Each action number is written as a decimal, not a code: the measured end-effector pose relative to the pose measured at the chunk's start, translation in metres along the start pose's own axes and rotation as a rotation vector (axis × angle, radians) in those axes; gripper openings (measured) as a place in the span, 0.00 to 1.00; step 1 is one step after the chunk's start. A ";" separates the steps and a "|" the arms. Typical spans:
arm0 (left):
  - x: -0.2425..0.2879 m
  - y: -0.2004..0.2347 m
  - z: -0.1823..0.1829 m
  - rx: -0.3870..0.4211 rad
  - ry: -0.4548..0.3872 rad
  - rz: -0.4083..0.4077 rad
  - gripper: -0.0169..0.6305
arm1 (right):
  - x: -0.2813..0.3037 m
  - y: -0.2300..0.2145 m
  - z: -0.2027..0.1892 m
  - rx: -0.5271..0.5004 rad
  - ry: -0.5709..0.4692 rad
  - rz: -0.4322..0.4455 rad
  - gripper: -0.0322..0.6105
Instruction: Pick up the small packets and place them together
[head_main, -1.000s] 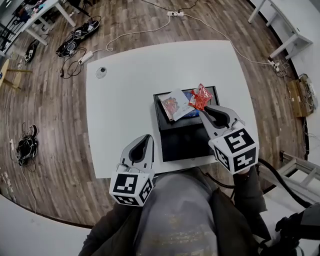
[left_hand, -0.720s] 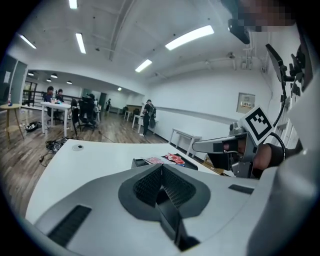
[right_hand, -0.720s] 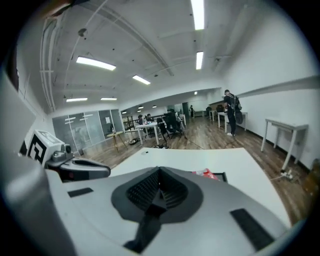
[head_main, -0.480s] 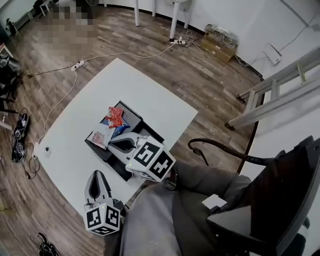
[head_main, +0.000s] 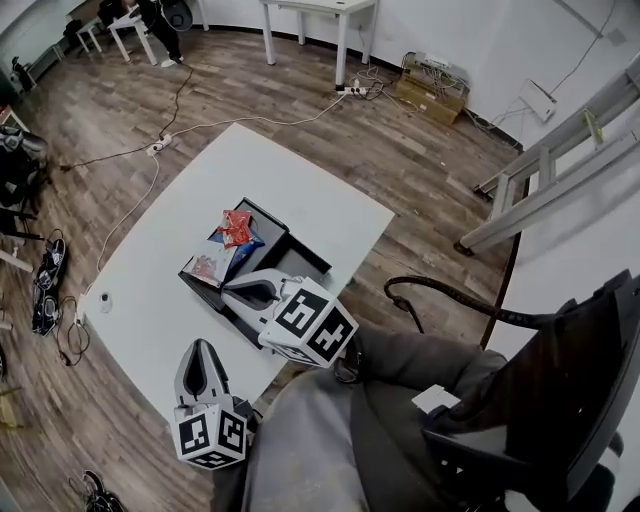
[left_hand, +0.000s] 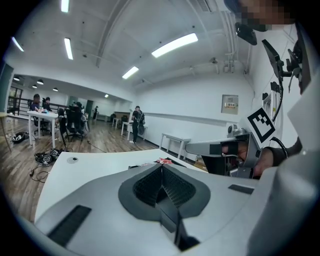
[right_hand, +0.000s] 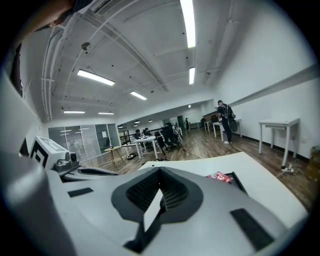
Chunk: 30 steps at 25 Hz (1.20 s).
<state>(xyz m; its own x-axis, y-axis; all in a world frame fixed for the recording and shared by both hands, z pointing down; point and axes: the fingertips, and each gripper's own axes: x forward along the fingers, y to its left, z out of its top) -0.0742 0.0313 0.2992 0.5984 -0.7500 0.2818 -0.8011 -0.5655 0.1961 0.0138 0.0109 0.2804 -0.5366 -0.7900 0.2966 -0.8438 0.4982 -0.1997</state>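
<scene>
Three small packets lie together on a black tray (head_main: 290, 250) on the white table (head_main: 330, 215): a red packet (head_main: 236, 228), a blue packet (head_main: 245, 247) and a white packet (head_main: 206, 267). My right gripper (head_main: 232, 289) hovers over the tray's near part, just short of the packets, shut with nothing in it. My left gripper (head_main: 200, 346) is shut and empty over the table's near edge. The left gripper view shows the red packet (left_hand: 163, 161) beyond the shut jaws and the right gripper (left_hand: 190, 147) beside it. In the right gripper view the red packet (right_hand: 220, 176) lies ahead.
A small round device (head_main: 105, 300) sits on the table's left corner. Cables (head_main: 150, 150) run over the wood floor. A dark chair (head_main: 560, 400) is at the right, a ladder (head_main: 560, 170) behind it, and desks (head_main: 320, 15) with a person (head_main: 155, 20) stand far off.
The head view has swung round the table. My right gripper has drawn back from the red packet, which stays on the tray, and its jaws have closed. Both grippers have risen a little.
</scene>
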 end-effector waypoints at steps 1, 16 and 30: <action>-0.002 0.000 -0.001 0.000 0.001 0.000 0.04 | -0.001 0.001 -0.001 0.001 -0.002 -0.002 0.06; -0.011 -0.014 -0.003 0.025 -0.003 0.011 0.04 | -0.024 0.004 -0.010 -0.001 -0.010 -0.001 0.05; -0.003 -0.026 -0.006 0.029 0.000 0.062 0.04 | -0.024 -0.009 -0.015 -0.013 0.002 0.059 0.05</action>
<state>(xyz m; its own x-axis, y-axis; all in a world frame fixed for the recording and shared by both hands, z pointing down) -0.0552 0.0503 0.2993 0.5476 -0.7840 0.2923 -0.8359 -0.5277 0.1508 0.0342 0.0302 0.2889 -0.5857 -0.7581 0.2867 -0.8105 0.5487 -0.2048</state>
